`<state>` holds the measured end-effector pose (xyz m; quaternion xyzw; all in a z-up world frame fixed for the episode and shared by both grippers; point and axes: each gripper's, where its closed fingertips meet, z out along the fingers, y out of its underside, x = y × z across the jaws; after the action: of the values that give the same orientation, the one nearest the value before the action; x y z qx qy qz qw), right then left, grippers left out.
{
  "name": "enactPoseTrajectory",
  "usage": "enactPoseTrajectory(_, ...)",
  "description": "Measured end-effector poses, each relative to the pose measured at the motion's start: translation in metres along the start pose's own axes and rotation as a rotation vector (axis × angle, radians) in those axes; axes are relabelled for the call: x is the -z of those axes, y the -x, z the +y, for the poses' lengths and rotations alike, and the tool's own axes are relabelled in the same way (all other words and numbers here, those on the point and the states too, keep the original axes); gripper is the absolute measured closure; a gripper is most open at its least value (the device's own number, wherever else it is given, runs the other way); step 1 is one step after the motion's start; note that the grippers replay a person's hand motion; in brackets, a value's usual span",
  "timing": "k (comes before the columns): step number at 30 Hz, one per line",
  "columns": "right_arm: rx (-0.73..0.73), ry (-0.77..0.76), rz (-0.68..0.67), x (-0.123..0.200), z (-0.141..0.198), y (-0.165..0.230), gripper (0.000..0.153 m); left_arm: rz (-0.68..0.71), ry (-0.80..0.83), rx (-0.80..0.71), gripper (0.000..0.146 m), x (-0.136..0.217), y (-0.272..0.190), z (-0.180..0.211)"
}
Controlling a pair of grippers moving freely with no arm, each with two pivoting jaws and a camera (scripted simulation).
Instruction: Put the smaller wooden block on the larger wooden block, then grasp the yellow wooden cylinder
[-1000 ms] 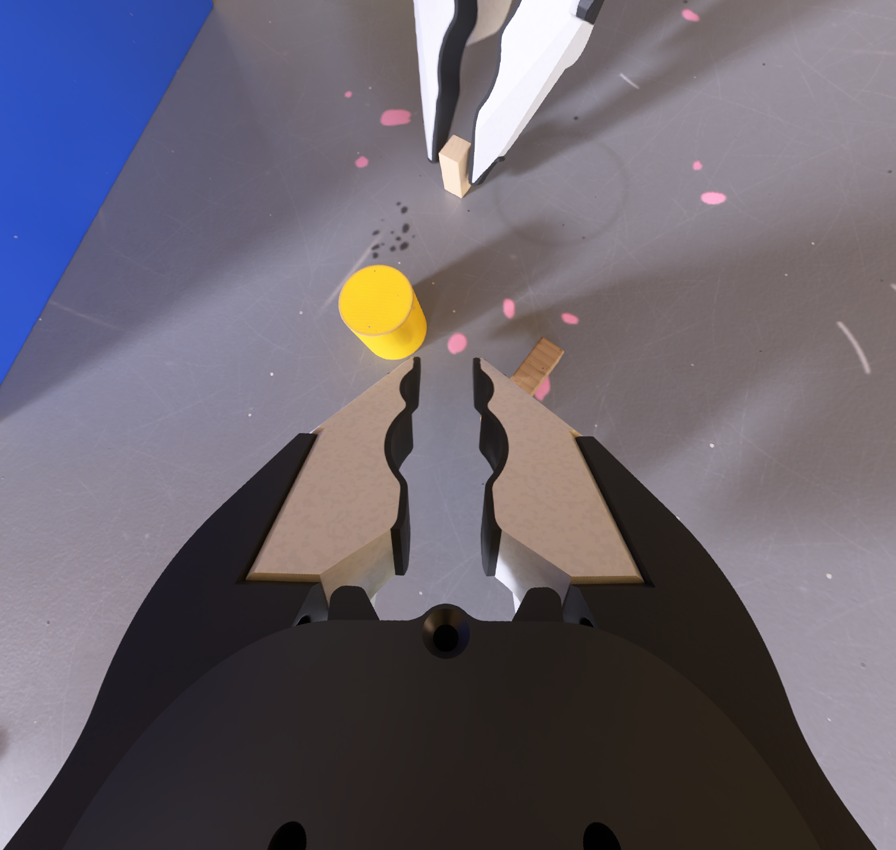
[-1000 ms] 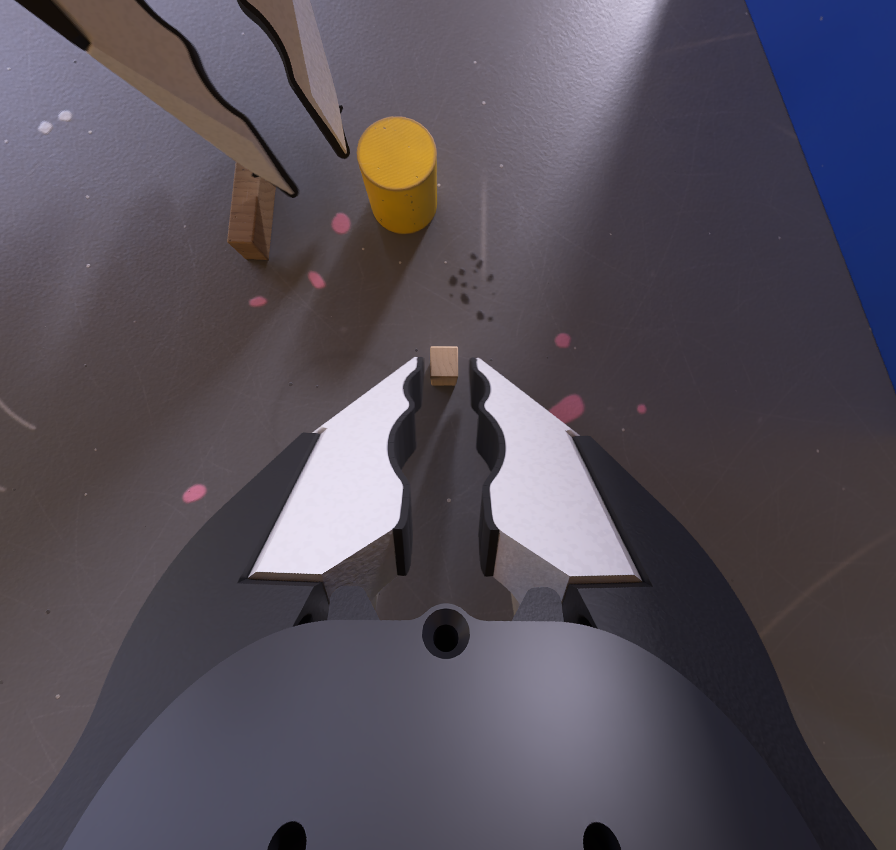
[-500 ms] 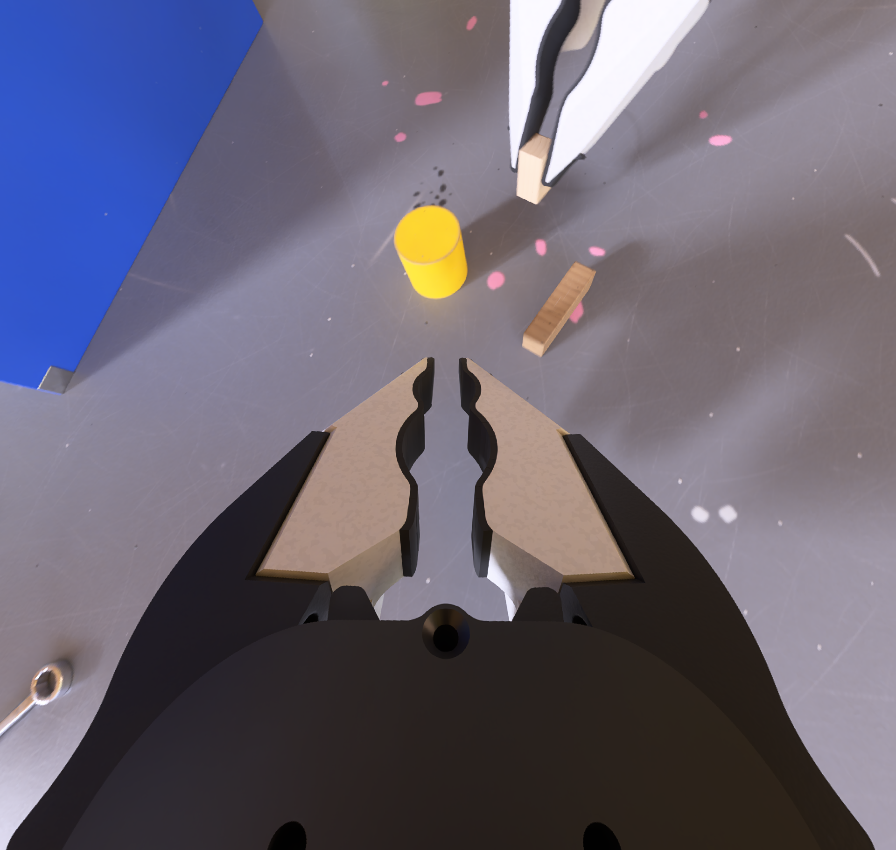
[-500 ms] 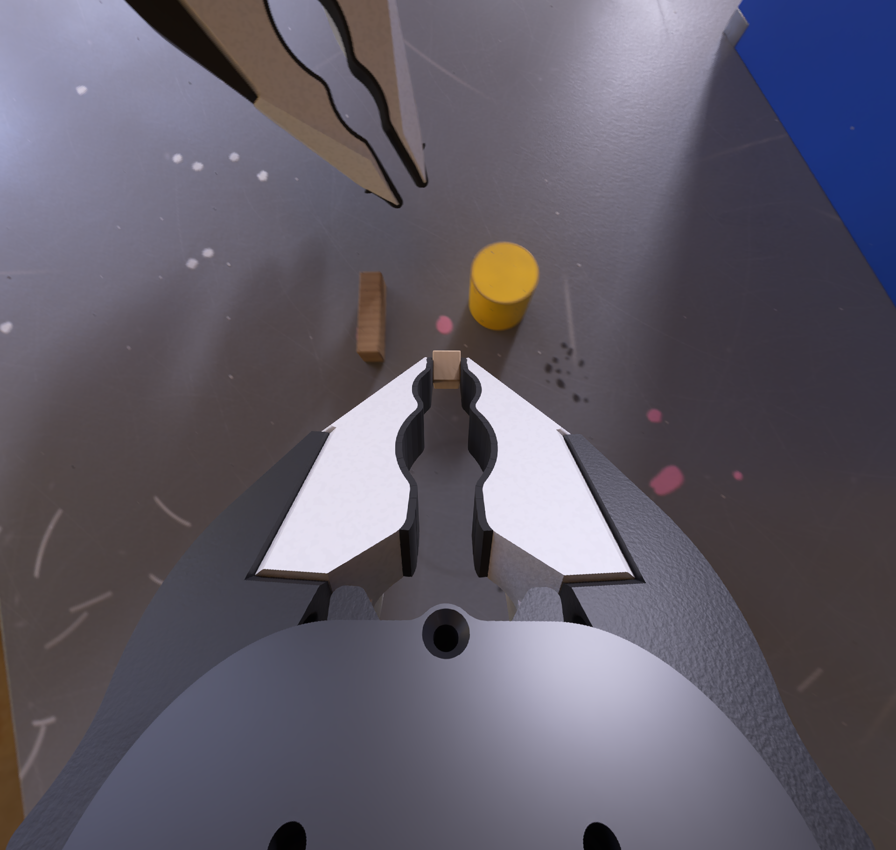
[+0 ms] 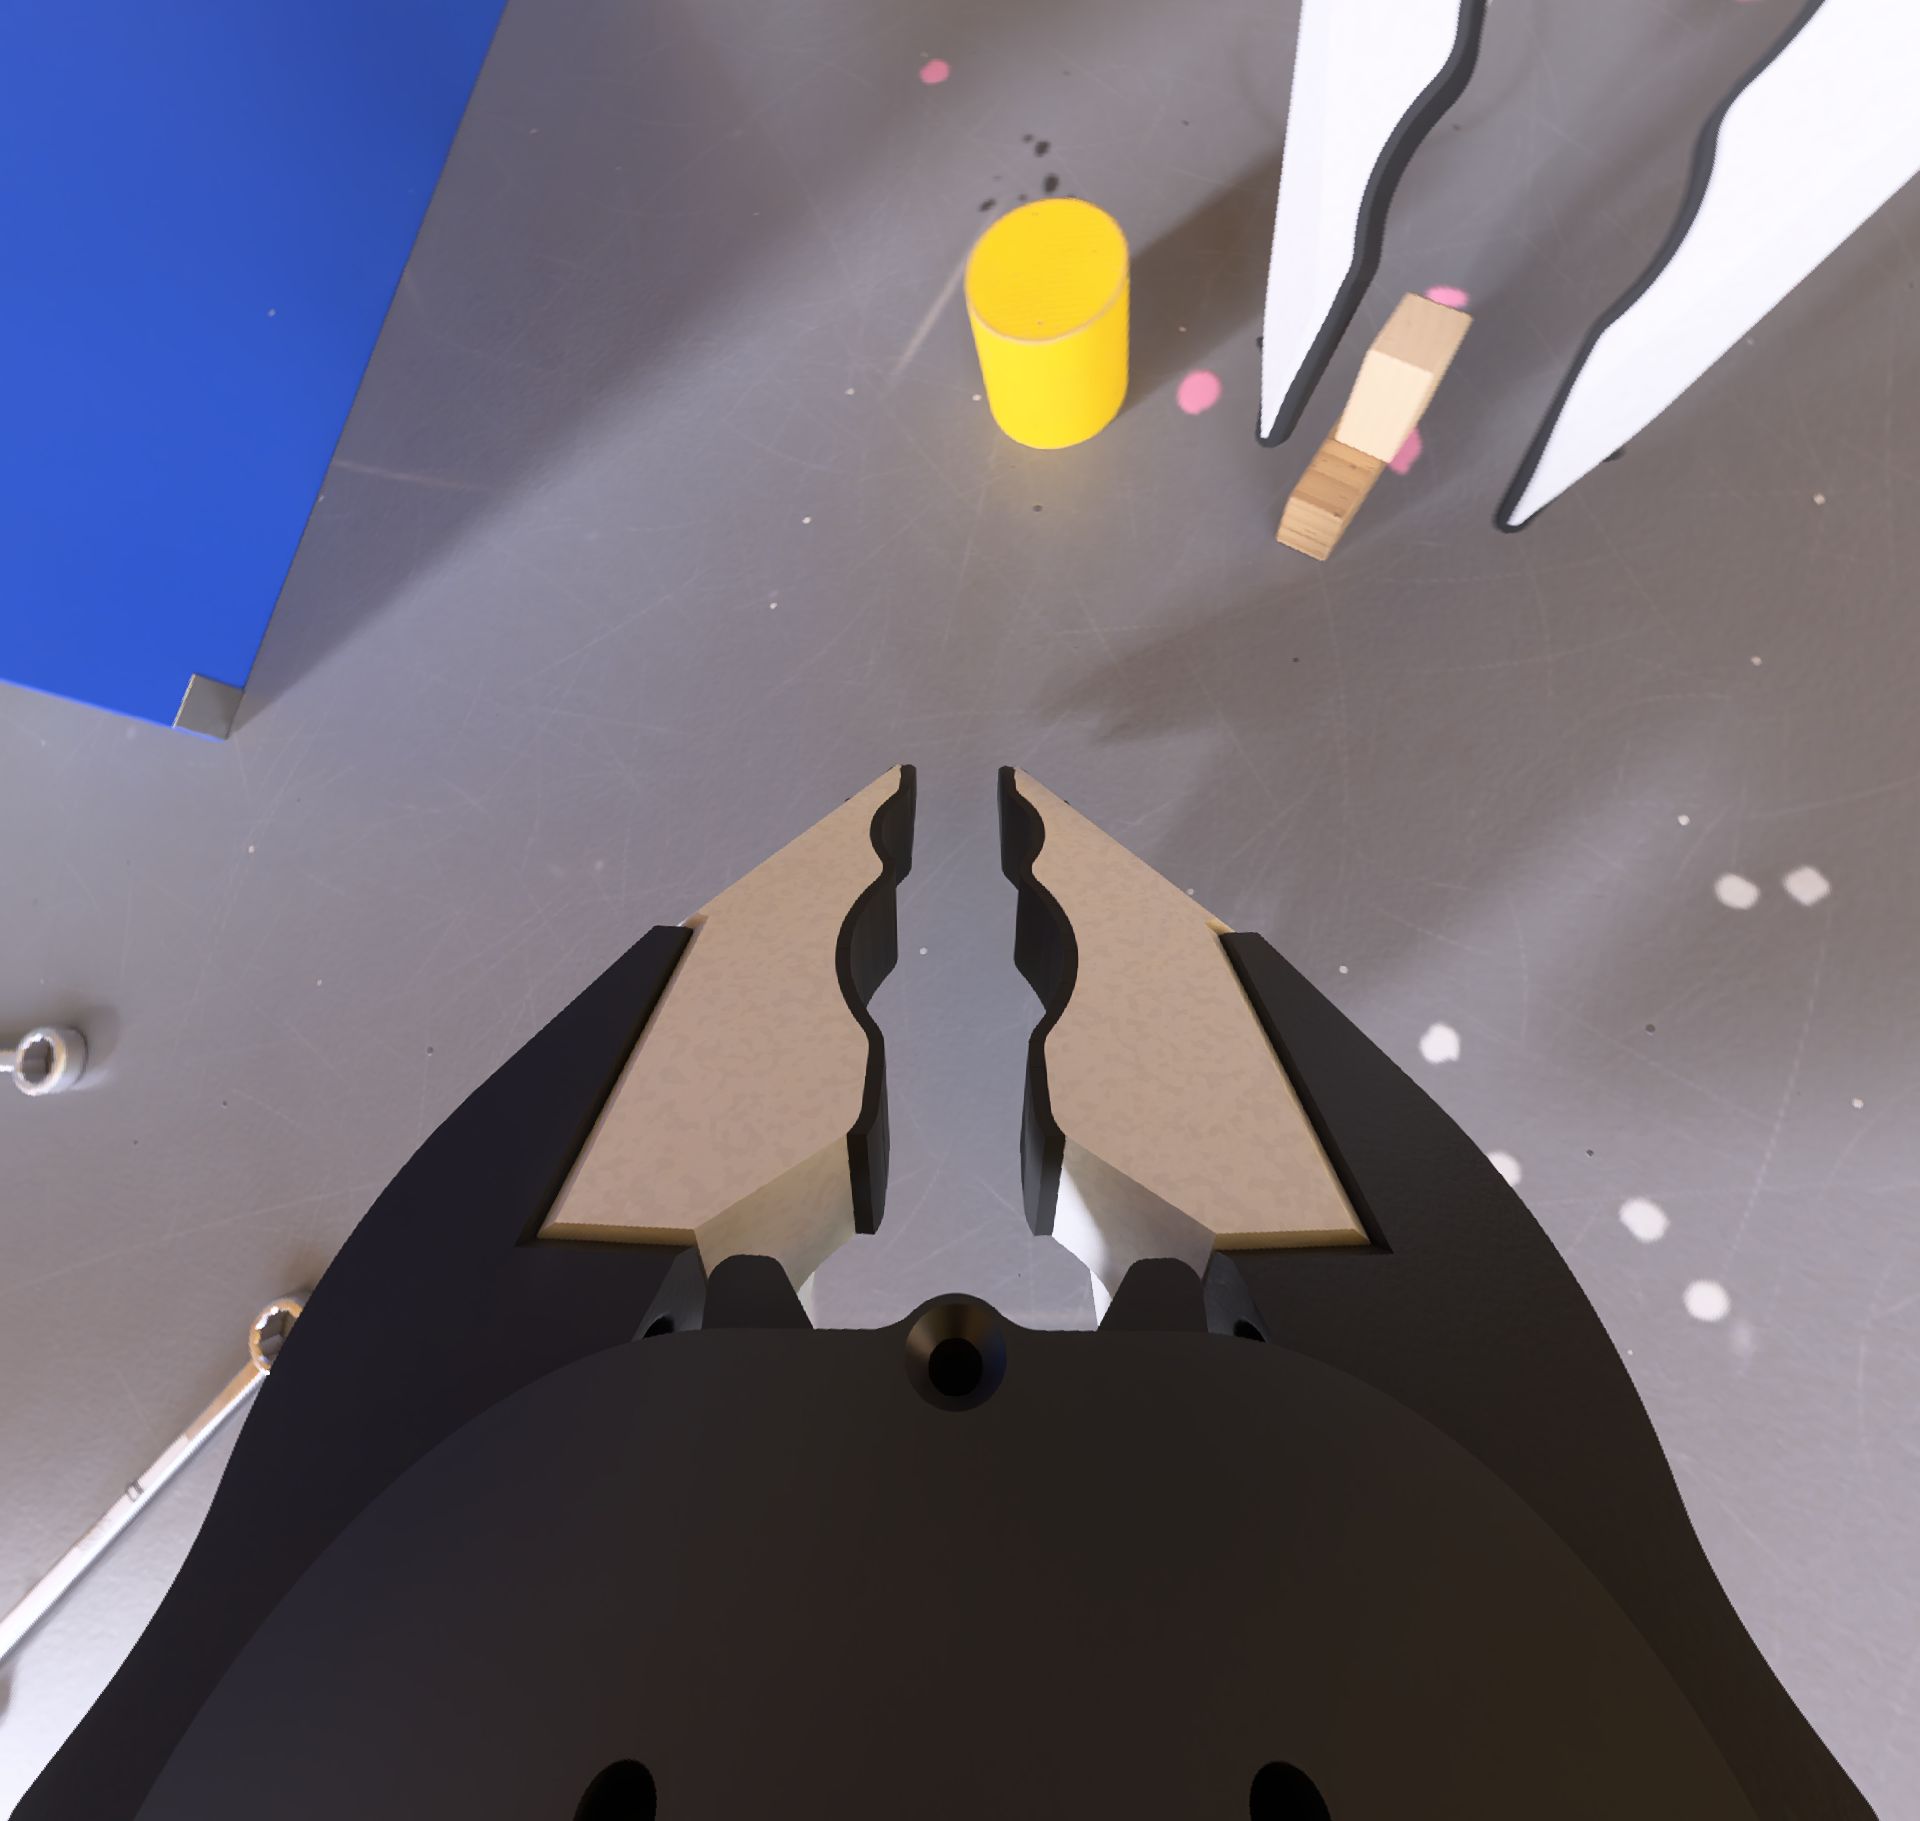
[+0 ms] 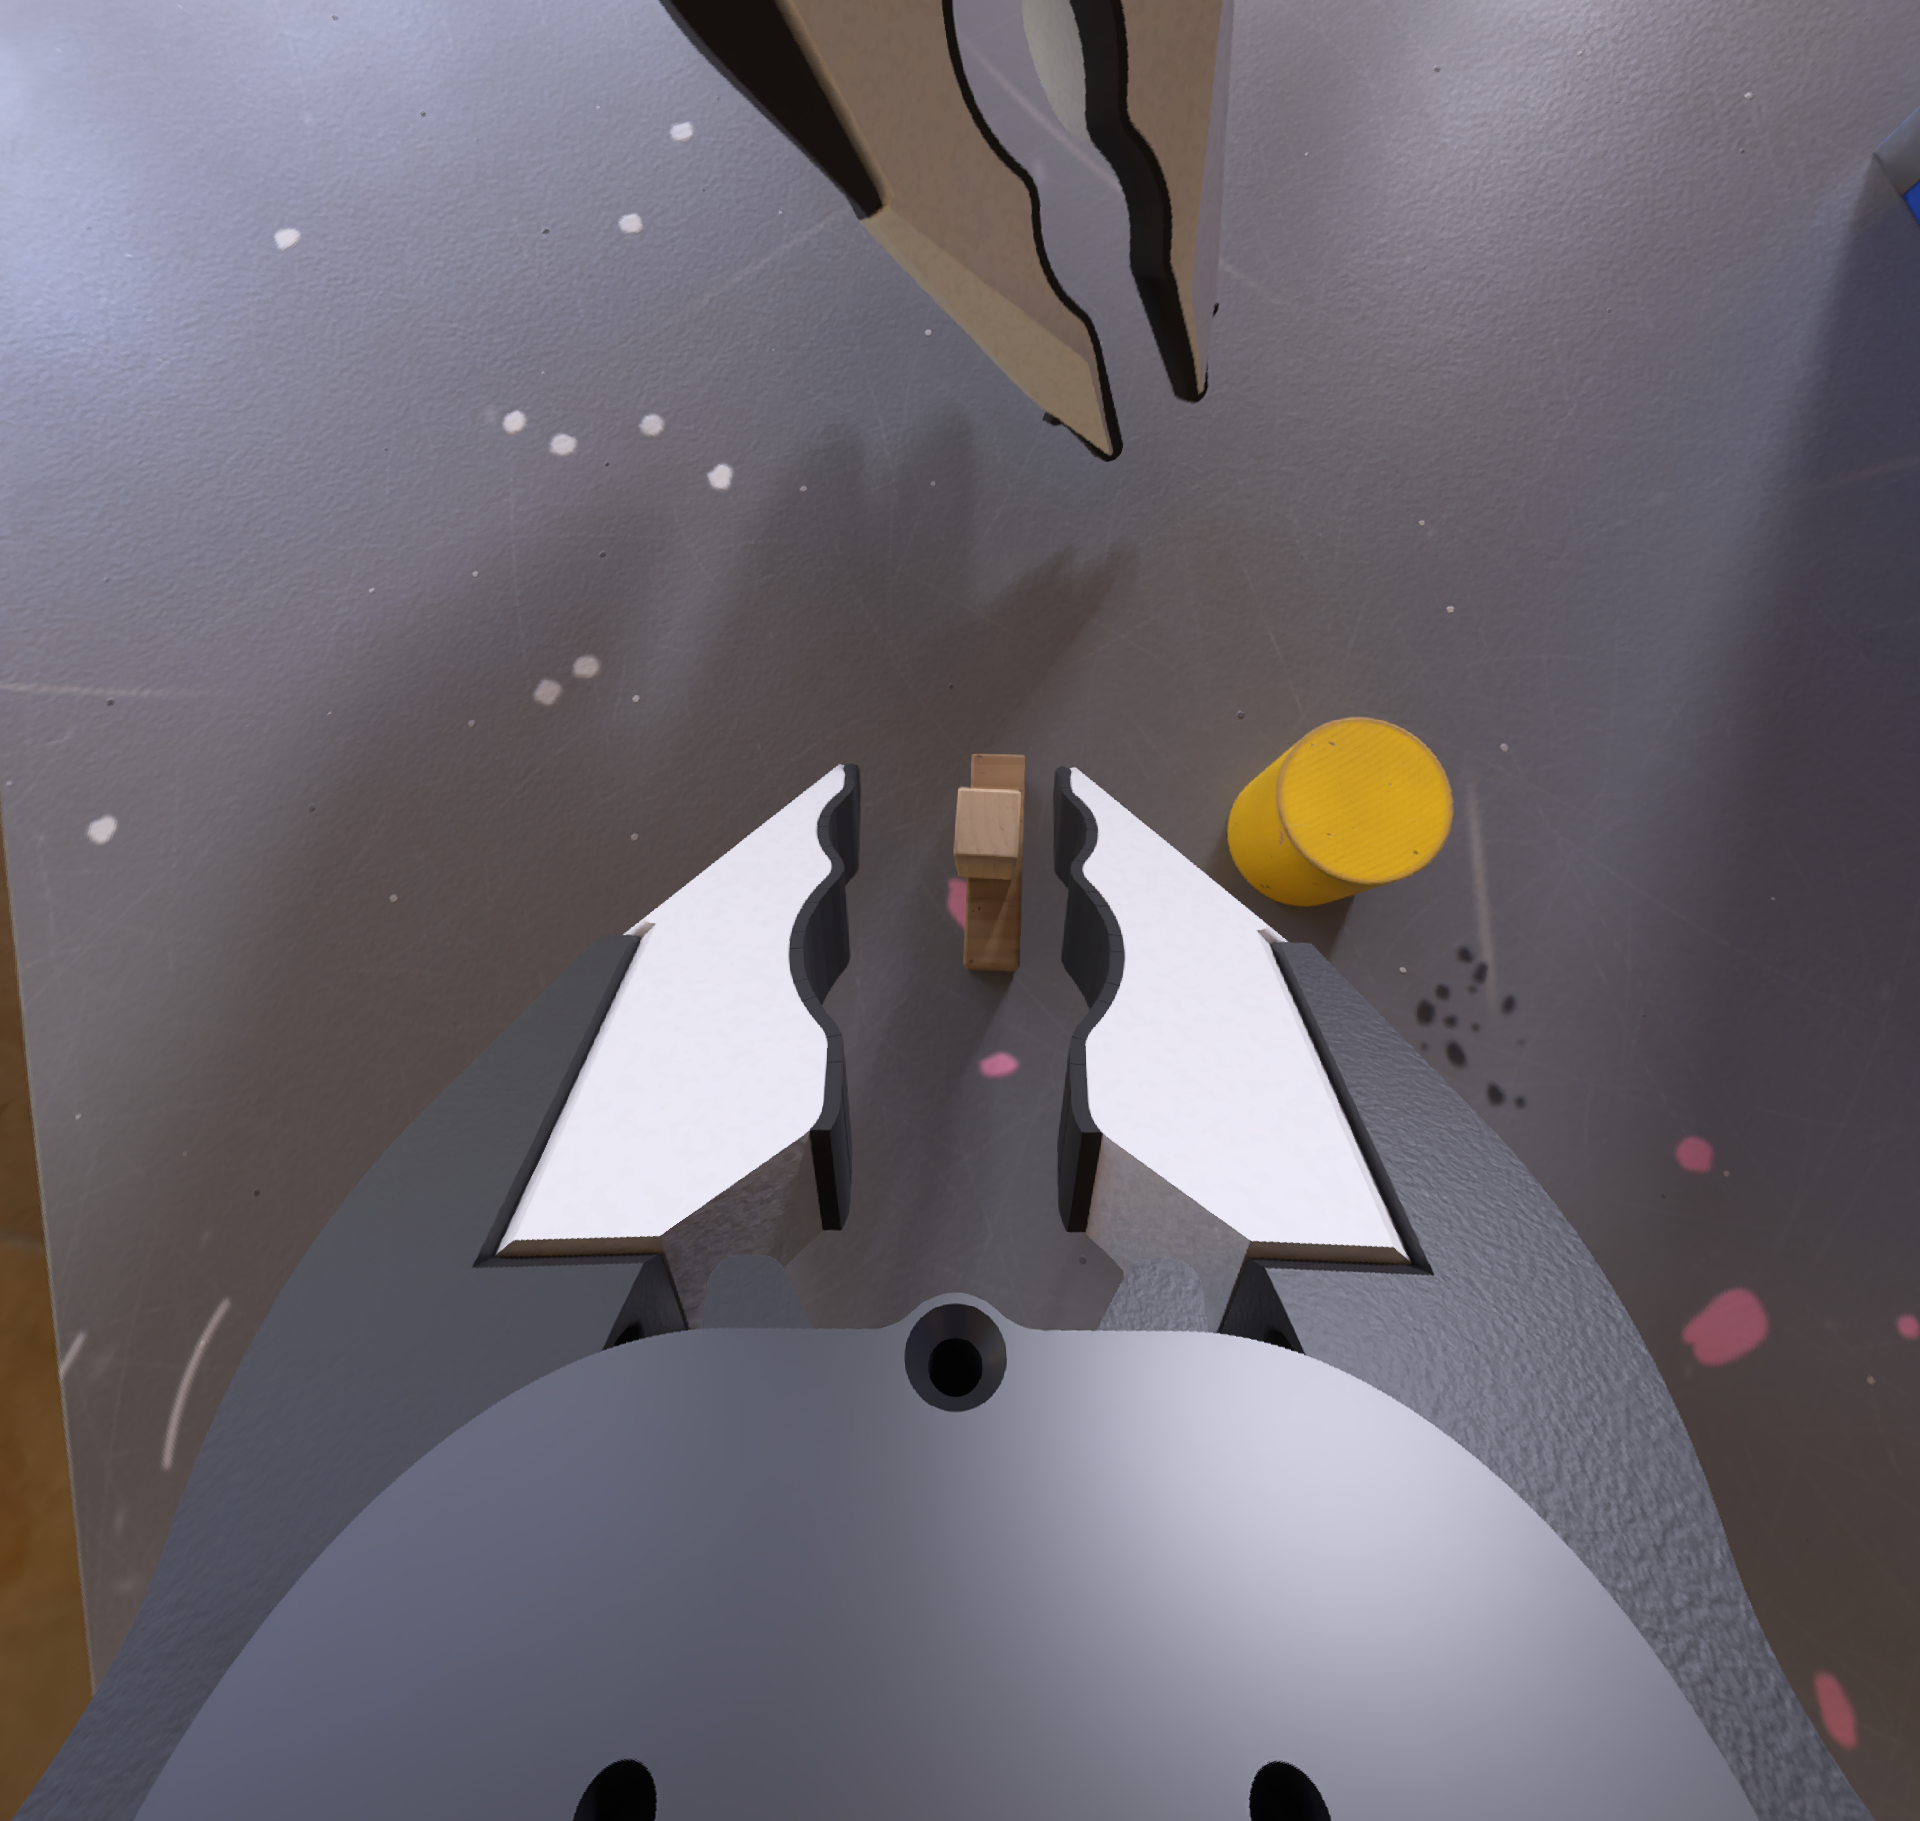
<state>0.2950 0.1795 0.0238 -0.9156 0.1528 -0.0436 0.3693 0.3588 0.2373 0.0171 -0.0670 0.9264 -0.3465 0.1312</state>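
Note:
The small pale wooden block (image 6: 987, 821) rests on top of the larger, flat wooden block (image 6: 992, 930), which lies on the grey table. My right gripper (image 6: 956, 774) has white pads. It is open and straddles both blocks without touching them. The left wrist view shows the same stack, small block (image 5: 1397, 395) on larger block (image 5: 1325, 509), between the right gripper's tips (image 5: 1392, 478). The yellow cylinder (image 5: 1049, 337) stands upright left of the stack and well ahead of my left gripper (image 5: 958, 779). That gripper has tan pads, is empty and has a narrow gap. It hovers above the table (image 6: 1148, 421).
A blue panel (image 5: 208, 265) covers the table's left side in the left wrist view. A metal wrench (image 5: 135, 1491) and a ring-shaped spanner end (image 5: 42, 1059) lie at the lower left. A brown wooden edge (image 6: 21, 1252) borders the table in the right wrist view.
My right gripper carried the small block over to the larger block, set it on top and opened. My left gripper pulled back from the cylinder, and its jaws narrowed, then widened slightly.

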Motion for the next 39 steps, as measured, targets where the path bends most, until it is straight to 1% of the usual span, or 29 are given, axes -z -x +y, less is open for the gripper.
enactPoseTrajectory(3,-0.008,-0.017,-0.015,0.009,0.004,-0.003,0.109,-0.03,-0.02,0.059,0.126,0.004,0.007,0.002)
enactPoseTrajectory(6,-0.026,-0.044,-0.014,0.025,0.013,-0.011,0.106,-0.07,-0.028,0.114,0.114,0.016,0.008,0.002)
enactPoseTrajectory(11,-0.118,-0.072,0.009,0.043,0.026,-0.043,0.101,-0.101,-0.03,0.223,0.101,0.032,-0.006,0.002)
enactPoseTrajectory(13,-0.135,-0.058,0.006,0.042,0.029,-0.053,0.098,-0.098,-0.049,0.273,0.097,0.033,-0.017,-0.002)
enactPoseTrajectory(15,-0.131,-0.052,0.011,0.037,0.027,-0.06,0.097,-0.096,-0.051,0.315,0.091,0.029,-0.028,-0.005)
enactPoseTrajectory(18,-0.125,-0.044,-0.003,0.026,0.022,-0.064,0.097,-0.137,0.008,0.359,0.081,0.018,-0.036,0.001)
enactPoseTrajectory(20,-0.115,-0.023,-0.01,0.017,0.02,-0.065,0.097,-0.148,-0.004,0.406,0.082,0.01,-0.038,0.002)
enactPoseTrajectory(22,-0.108,-0.013,0.003,0.011,0.018,-0.067,0.1,-0.162,-0.022,0.431,0.087,0.006,-0.038,0.002)
enactPoseTrajectory(24,-0.115,-0.006,0.008,0.007,0.016,-0.069,0.101,-0.196,-0.015,0.414,0.094,0.004,-0.036,0.002)
enactPoseTrajectory(28,-0.107,-0.002,-0.001,0.003,0.011,-0.069,0.107,-0.19,0.007,0.385,0.104,0.0,-0.037,0.001)
enactPoseTrajectory(30,-0.087,0.004,-0.004,0.003,0.01,-0.067,0.112,-0.191,0.011,0.372,0.105,0.0,-0.037,0.0)
enactPoseTrajectory(34,-0.07,-0.006,-0.057,0.002,0.005,-0.054,0.112,-0.191,0.005,0.344,0.107,0.003,-0.03,0.003)
enactPoseTrajectory(38,-0.072,-0.024,-0.02,0.009,0.003,-0.059,0.11,-0.215,0.039,0.275,0.105,0.009,-0.02,0.013)
enactPoseTrajectory(39,-0.083,-0.033,-0.003,0.012,0.002,-0.063,0.108,-0.211,0.035,0.282,0.104,0.011,-0.019,0.014)
